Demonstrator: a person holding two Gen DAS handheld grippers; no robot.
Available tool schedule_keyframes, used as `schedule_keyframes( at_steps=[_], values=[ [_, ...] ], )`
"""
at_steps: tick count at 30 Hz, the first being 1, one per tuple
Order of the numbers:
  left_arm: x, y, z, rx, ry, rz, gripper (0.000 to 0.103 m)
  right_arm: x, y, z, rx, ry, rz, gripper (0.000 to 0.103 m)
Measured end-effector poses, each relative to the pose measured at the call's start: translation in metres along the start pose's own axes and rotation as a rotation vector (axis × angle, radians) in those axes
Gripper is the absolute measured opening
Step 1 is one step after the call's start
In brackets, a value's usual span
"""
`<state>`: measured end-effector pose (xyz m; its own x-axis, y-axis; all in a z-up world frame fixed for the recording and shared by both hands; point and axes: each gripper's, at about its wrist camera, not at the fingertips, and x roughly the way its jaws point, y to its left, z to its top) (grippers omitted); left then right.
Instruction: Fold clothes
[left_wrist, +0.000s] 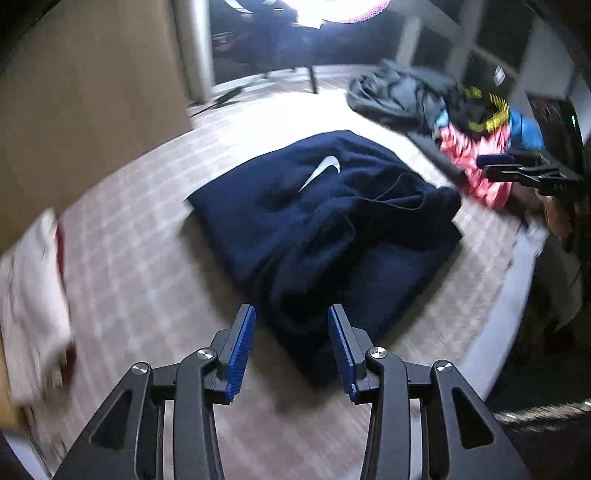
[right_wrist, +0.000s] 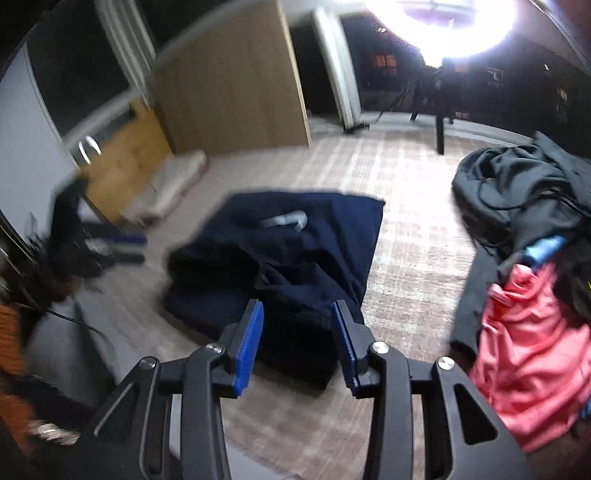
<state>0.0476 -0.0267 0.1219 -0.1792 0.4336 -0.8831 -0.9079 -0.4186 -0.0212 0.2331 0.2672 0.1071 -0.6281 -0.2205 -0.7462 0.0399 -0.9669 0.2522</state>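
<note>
A navy sweatshirt (left_wrist: 332, 206) with a white swoosh lies roughly folded and rumpled on the plaid-covered surface (left_wrist: 147, 258). My left gripper (left_wrist: 291, 310) stands open just above its near edge, with nothing pressed between the blue pads. At the right edge of the left wrist view is my right gripper (left_wrist: 495, 168), over the pink cloth. In the right wrist view the same sweatshirt (right_wrist: 295, 236) is blurred. My right gripper (right_wrist: 297, 306) hangs open over its near corner. The left gripper (right_wrist: 127, 247) shows blurred at the far left.
A pile of unfolded clothes sits to the right: a grey garment (left_wrist: 399, 92), a pink one (right_wrist: 524, 350), and black, yellow and blue pieces. A folded white garment with red trim (left_wrist: 33, 295) lies at the left by a wooden panel (left_wrist: 92, 110). A bright lamp (right_wrist: 454, 26) glares behind.
</note>
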Motion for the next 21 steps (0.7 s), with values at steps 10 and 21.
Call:
schedule_keyframes(
  at_steps=[10, 21],
  values=[
    [0.041, -0.005, 0.008, 0.103, 0.052, -0.022, 0.007, 0.068, 0.028, -0.001, -0.247, 0.136, -0.09, 0.009],
    [0.0, -0.031, -0.054, 0.175, 0.138, -0.018, 0.026, 0.013, 0.031, -0.028, -0.298, 0.187, -0.087, 0.027]
  ],
)
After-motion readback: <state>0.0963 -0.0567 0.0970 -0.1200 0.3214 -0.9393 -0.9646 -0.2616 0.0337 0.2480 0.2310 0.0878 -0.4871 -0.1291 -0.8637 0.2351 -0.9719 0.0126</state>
